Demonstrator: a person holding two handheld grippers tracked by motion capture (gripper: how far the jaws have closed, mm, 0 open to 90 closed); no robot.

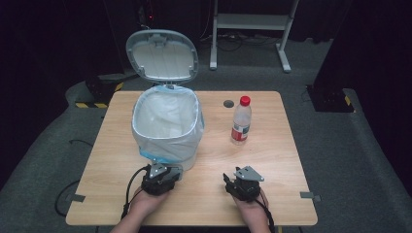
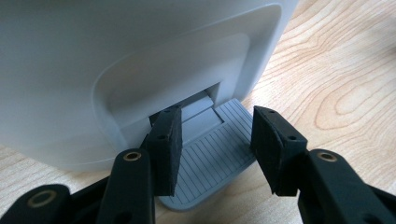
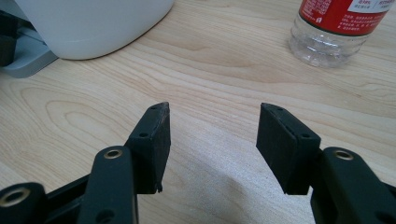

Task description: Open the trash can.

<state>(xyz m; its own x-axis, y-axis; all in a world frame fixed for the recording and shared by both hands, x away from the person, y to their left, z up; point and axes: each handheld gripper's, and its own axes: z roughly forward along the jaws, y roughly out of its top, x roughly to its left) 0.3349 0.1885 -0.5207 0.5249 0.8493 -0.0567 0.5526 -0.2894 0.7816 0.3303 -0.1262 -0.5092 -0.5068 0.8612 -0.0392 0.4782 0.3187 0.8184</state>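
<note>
A white pedal bin (image 1: 167, 127) lined with a bag stands on the wooden table (image 1: 272, 160), its grey lid (image 1: 163, 54) swung up. My left gripper (image 1: 160, 178) is at the bin's front base, open, its jaws on either side of the ribbed grey foot pedal (image 2: 212, 156) and just above it. A clear water bottle (image 1: 241, 120) with a red cap and red label stands upright to the bin's right. My right gripper (image 1: 244, 183) rests open over bare wood near the front edge, with the bottle (image 3: 336, 30) ahead of it and to the right.
A small dark grommet (image 1: 229, 103) sits in the table top behind the bottle. Beyond the table stands a white metal frame (image 1: 252, 29) on grey carpet. The bin's base (image 3: 88, 25) and the pedal (image 3: 25, 58) lie at the upper left of the right gripper view.
</note>
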